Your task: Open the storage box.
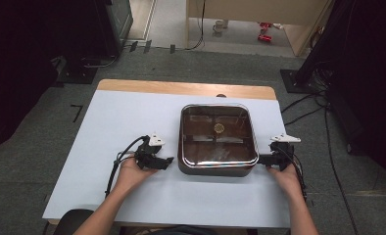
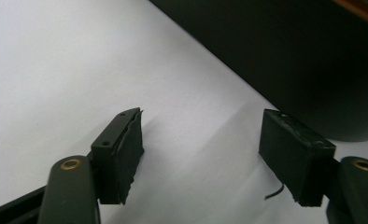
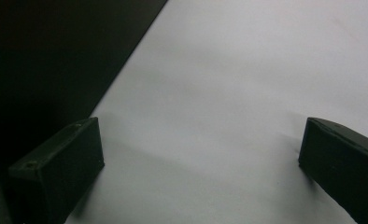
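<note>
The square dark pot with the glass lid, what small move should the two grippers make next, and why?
Probably ease both inward to its sides. The square dark pot with a glass lid sits between the left gripper and right gripper; both have open jaws over bare white tabletop, holding nothing.

1. a white-topped rectangular table with a bare wooden far edge (image 1: 132,117) stands on grey carpet floor (image 1: 29,147).
2. beyond the table, black equipment stands (image 1: 299,78) trail black cables (image 1: 303,105) to its right.
3. farther behind the table lies a pale lit floor (image 1: 171,22) with a light wooden cabinet (image 1: 259,10).
</note>
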